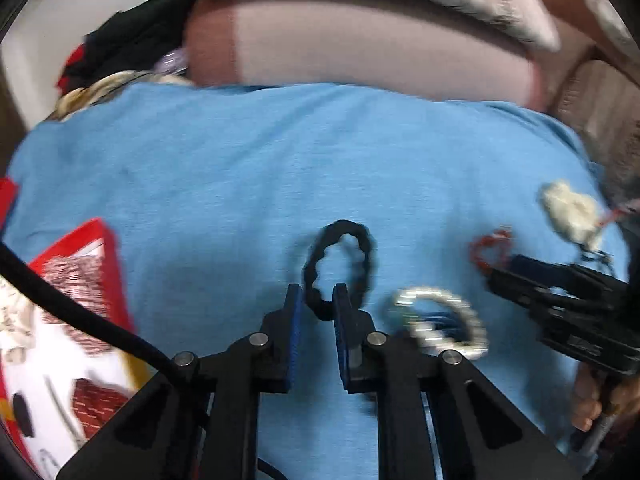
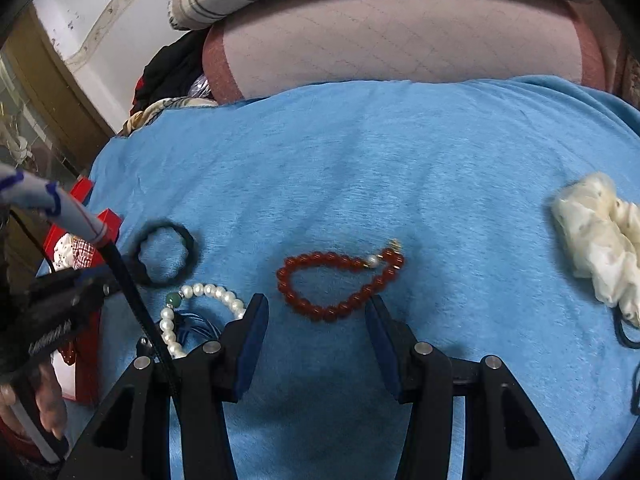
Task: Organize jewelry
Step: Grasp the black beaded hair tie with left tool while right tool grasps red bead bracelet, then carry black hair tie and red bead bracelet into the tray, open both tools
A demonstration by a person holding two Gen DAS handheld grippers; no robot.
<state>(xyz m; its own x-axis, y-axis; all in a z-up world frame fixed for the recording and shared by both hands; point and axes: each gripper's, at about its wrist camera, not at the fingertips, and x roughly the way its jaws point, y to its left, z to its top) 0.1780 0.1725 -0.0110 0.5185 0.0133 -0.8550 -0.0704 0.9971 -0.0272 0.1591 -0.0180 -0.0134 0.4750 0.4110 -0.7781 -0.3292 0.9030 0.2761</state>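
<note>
Left gripper (image 1: pixel 317 300) pinches the black bracelet (image 1: pixel 340 268) by its near edge, so it might slip; right gripper (image 2: pixel 316 312) gapes over the red bead bracelet (image 2: pixel 340 284).

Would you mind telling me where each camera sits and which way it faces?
Left wrist: on the left gripper, angled down at the black bracelet between its fingers; right gripper and a hand show.
Right wrist: on the right gripper, angled down at the red bead bracelet.
Shared: blue cloth, pearl bracelet, all three bracelets.
</note>
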